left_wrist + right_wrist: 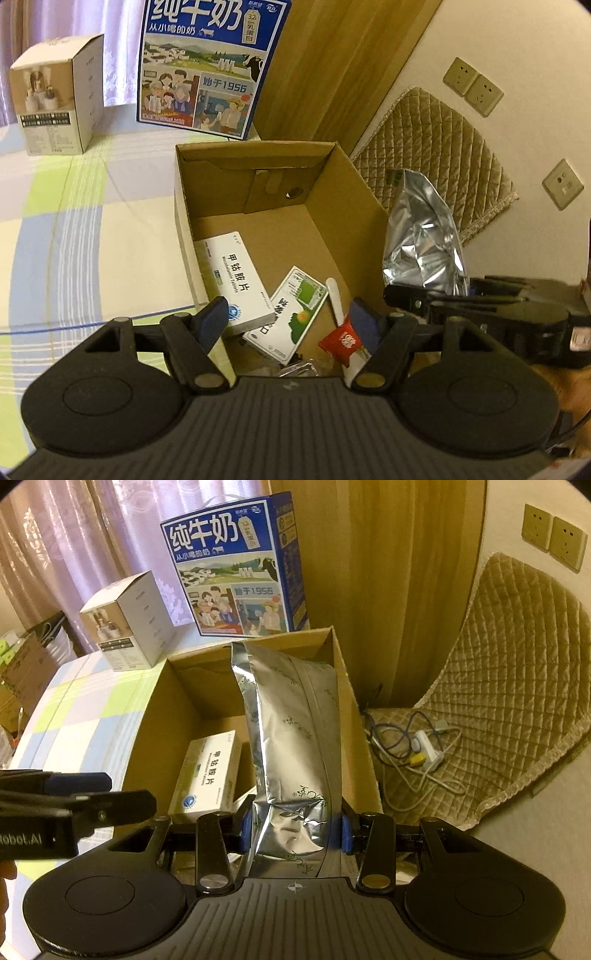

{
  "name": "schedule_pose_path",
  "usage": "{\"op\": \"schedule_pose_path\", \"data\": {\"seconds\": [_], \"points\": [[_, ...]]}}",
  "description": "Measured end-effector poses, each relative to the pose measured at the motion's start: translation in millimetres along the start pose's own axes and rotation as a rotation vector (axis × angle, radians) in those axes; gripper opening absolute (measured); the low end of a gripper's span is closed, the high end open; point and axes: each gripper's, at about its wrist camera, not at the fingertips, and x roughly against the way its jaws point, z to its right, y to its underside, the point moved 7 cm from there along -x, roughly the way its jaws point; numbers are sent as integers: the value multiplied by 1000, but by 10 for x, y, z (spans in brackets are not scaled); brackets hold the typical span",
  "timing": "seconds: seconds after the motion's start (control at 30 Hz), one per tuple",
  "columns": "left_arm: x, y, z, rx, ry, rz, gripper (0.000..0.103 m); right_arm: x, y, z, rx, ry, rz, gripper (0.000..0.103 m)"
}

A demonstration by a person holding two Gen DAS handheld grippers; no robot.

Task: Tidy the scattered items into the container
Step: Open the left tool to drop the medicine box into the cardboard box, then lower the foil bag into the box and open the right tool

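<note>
While the right gripper (297, 829) is pinching the lower part of the silver foil pouch (291, 738) between its blue pads, the pouch is hanging over the open cardboard box (147, 716) on the bed. Judged light, crinkly and slippery, it is probably best gripped across a flat, creased section as now. The left gripper (288, 321) is hovering spread and empty above the box, where a white medicine carton (236, 280), a green-and-white carton (291, 314) and a red sachet (341, 341) are lying.
</note>
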Motion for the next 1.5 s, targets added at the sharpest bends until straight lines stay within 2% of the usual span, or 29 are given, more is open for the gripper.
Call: {"op": "schedule_pose_path", "data": {"seconds": [0.3,0.47,0.97,1.0,1.07,1.1,1.5], "points": [[34,34,-3,-131,-68,5,68,-109,-99,-98,15,-3,-6,40],[44,33,-30,-171,-95,13,68,-180,-147,-162,29,-1,-11,40],[35,30,-209,-165,-118,26,84,-392,-339,-292,65,20,-8,40],[31,34,-222,-163,-120,26,84,-401,-363,-294,63,25,2,41],[22,43,-254,-159,-123,24,85,-402,-418,-298,59,20,34,55],[18,50,-266,-156,-124,23,85,-394,-443,-295,55,20,47,57],[30,148,-316,-141,-120,17,85,-333,-385,-250,22,13,58,66]]}}
